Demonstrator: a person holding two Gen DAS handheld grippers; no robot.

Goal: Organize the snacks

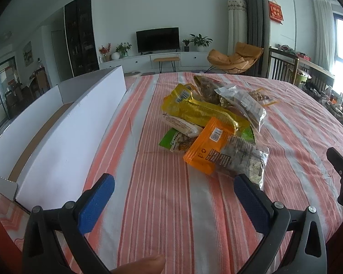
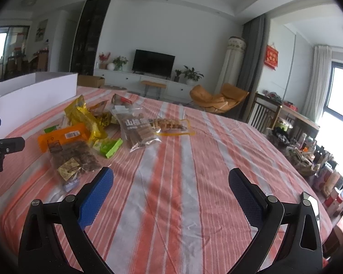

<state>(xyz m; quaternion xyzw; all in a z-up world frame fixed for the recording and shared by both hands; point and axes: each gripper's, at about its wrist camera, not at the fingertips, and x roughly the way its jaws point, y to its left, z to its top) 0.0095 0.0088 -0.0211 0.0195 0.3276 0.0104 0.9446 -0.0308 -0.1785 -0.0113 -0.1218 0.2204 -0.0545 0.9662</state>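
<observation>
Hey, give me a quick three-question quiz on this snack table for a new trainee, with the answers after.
1. True or false: the left gripper is shut on the orange packet.
2. Multiple choice: the white cardboard box stands A) to the left of the snack pile, B) to the right of it, C) under it.
3. Fill in: in the right wrist view, the right gripper hangs over the bare ____ tablecloth, to the right of the clear bag of brown snacks.

Key
1. False: both grippers are open and hold nothing.
2. A.
3. Striped.
</observation>
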